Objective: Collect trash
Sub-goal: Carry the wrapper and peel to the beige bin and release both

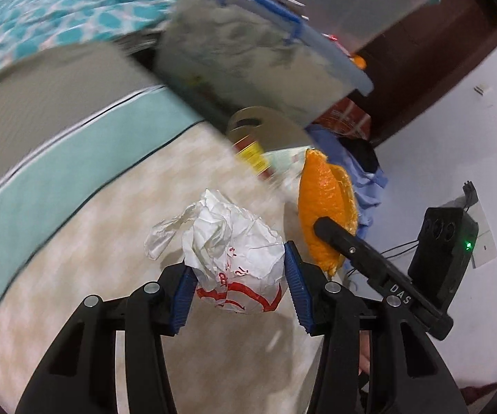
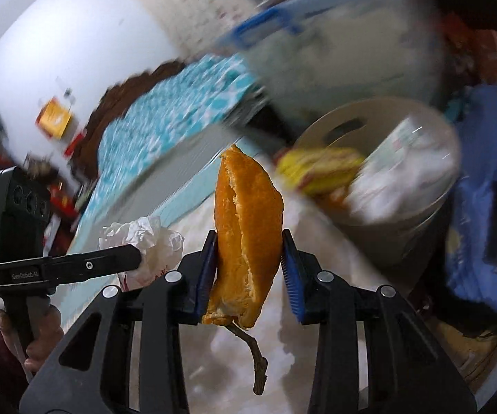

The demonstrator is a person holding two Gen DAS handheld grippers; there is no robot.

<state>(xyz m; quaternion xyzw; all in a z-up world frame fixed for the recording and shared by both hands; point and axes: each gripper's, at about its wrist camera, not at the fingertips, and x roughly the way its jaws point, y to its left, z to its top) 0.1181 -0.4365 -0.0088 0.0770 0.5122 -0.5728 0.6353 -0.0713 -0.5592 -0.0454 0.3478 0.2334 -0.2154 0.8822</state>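
Left tongs are pinching a crumpled white paper wrapper with red print on it, blue pads pressed into both sides, held up over the pale tiled floor. The wrapper's lower edge hangs just past the pads, and the print is too crumpled to read.

Right tongs are clamped on a piece of orange peel, standing upright between the pads, with a dry brown stem dangling out the bottom. In the left wrist view the same peel shows just to the right of the wrapper, with one black finger of the other tool across it. In the right wrist view the wrapper pokes out behind the left tool's finger.

Past both loads sits a round beige trash bin, already holding a yellow packet and some white stuff. It's badly motion-blurred, so no details. In the left view only its rim shows, half hidden under a clear plastic storage box with a blue latch. A bed with a teal patterned cover sits to the left, and blue cloth lies right of the bin.
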